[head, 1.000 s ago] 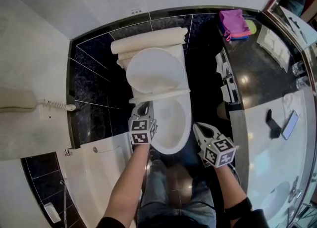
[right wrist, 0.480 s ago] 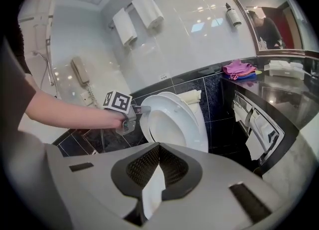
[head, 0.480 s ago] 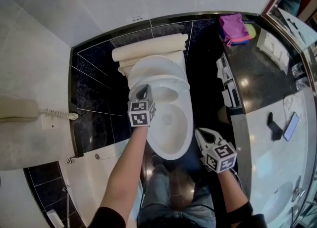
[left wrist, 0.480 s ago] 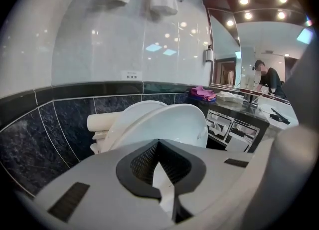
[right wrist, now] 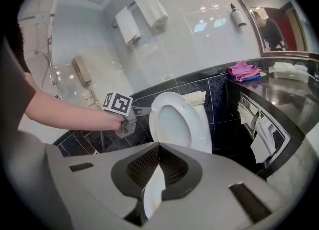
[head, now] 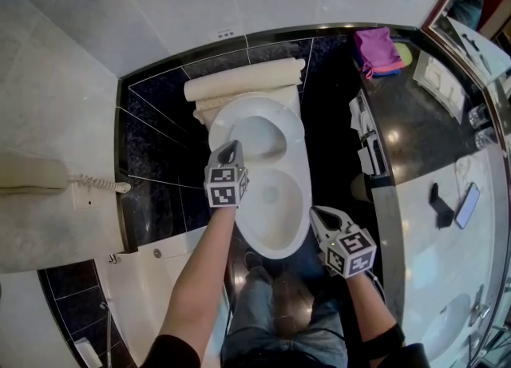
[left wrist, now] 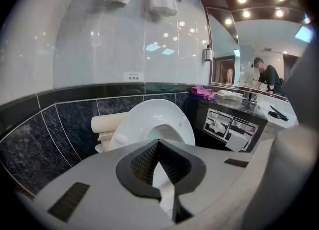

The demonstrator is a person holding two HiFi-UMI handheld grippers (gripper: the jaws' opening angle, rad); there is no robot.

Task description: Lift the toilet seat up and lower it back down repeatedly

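The white toilet seat [head: 254, 104] stands raised, leaning back toward the tank over the open bowl [head: 299, 199]. My left gripper [head: 230, 149] is shut with nothing between its jaws, and its tip rests at the seat's left edge. In the left gripper view the left gripper [left wrist: 158, 141] points at the seat [left wrist: 149, 112], which stands just ahead. My right gripper [head: 317, 213] is shut and empty, and it hangs by the bowl's front right, apart from it. The right gripper [right wrist: 159, 146] faces the upright seat [right wrist: 202, 129], with the left gripper [right wrist: 142, 109] at that seat's left edge.
Rolled towels [head: 243, 79] lie on the tank. A dark counter [head: 415, 119] with a pink cloth [head: 377, 43] runs along the right, with paper holders [head: 367, 143] in its side. A wall phone [head: 32, 175] and a bathtub [head: 152, 278] are on the left.
The seat has swung from low over the bowl to nearly upright. My left gripper has moved away from me along with its left edge. The right gripper has stayed put.
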